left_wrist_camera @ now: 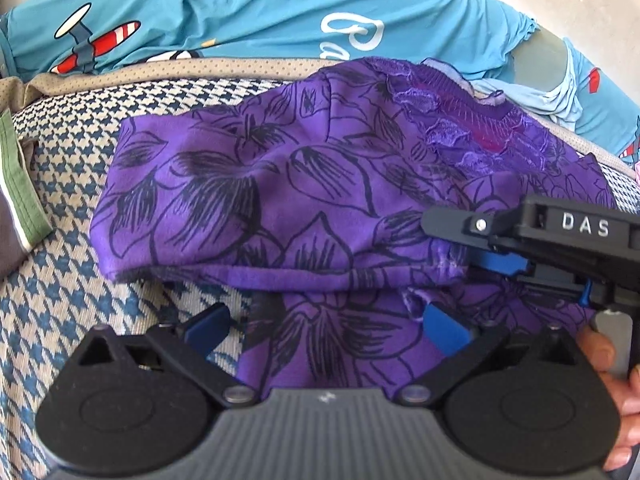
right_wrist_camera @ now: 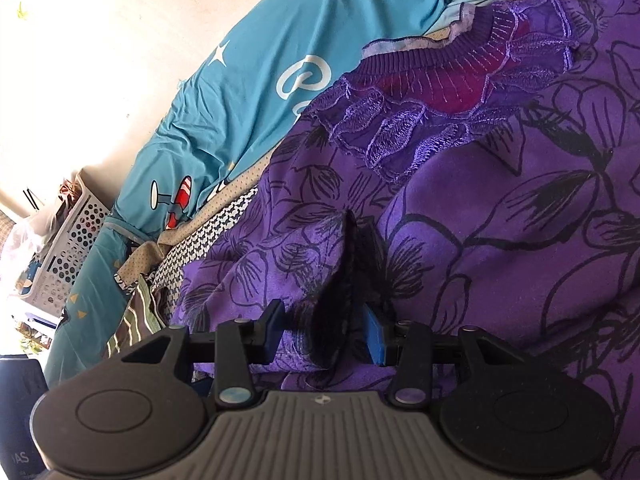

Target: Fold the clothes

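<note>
Purple floral top (left_wrist_camera: 256, 184) lay half-folded ahead; right gripper (right_wrist_camera: 326, 336) jaws pinched its fold for carrying over, left gripper (left_wrist_camera: 324, 330) jaws gaped empty.

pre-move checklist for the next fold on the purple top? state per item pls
1. Left gripper open: ok, jaws stand wide apart over the near edge of the purple floral-print knit top.
2. Right gripper has cloth: a raised pleat of the top sits between its blue pads; whether they pinch it, cannot tell.
3. First fold in place: ok, an upper layer lies doubled over a lower one.
4. Embroidered collar free of the grippers: ok.
5. Grippers apart: not ok, the right one crosses close beside the left.
6. Teal cartoon-print bedsheet off the top: ok, behind it.
</note>
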`<state>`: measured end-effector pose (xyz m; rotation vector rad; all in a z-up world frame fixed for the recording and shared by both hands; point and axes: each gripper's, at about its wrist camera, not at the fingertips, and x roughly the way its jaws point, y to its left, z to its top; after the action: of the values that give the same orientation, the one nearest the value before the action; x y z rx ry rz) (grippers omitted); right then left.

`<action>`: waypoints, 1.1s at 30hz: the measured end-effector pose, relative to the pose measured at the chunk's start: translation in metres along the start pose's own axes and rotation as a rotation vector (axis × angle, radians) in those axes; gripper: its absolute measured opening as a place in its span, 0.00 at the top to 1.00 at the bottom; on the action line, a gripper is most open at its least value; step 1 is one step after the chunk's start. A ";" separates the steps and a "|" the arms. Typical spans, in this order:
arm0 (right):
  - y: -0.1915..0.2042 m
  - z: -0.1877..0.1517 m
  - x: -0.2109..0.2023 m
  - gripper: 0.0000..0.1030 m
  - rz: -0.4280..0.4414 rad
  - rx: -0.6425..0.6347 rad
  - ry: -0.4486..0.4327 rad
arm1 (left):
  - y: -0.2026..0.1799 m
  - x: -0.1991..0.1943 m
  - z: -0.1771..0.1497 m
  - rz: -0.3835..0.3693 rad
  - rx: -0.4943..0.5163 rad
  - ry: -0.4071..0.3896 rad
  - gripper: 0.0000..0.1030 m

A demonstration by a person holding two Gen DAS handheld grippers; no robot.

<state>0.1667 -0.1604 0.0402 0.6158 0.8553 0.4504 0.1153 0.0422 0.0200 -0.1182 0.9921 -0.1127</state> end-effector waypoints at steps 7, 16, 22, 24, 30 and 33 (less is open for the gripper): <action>0.007 -0.003 0.007 0.77 0.007 -0.034 -0.030 | -0.001 0.001 0.000 0.013 -0.014 0.000 0.00; 0.030 0.017 -0.027 0.91 0.048 -0.151 -0.186 | -0.004 0.000 0.005 0.003 -0.062 -0.017 0.00; 0.034 0.051 -0.089 0.91 -0.001 -0.233 -0.409 | -0.019 0.004 0.009 -0.020 -0.058 -0.018 0.00; 0.028 0.058 -0.110 0.91 -0.038 -0.238 -0.459 | -0.024 0.006 0.008 -0.015 -0.047 -0.016 0.00; -0.001 0.060 -0.145 0.91 -0.209 -0.246 -0.499 | -0.033 0.011 0.007 0.010 -0.029 -0.021 0.00; -0.020 0.056 -0.145 0.91 -0.322 -0.253 -0.454 | -0.034 0.013 0.009 0.018 -0.036 -0.025 0.00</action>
<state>0.1298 -0.2796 0.1358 0.3173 0.4414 0.1124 0.1279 0.0066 0.0194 -0.1434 0.9703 -0.0764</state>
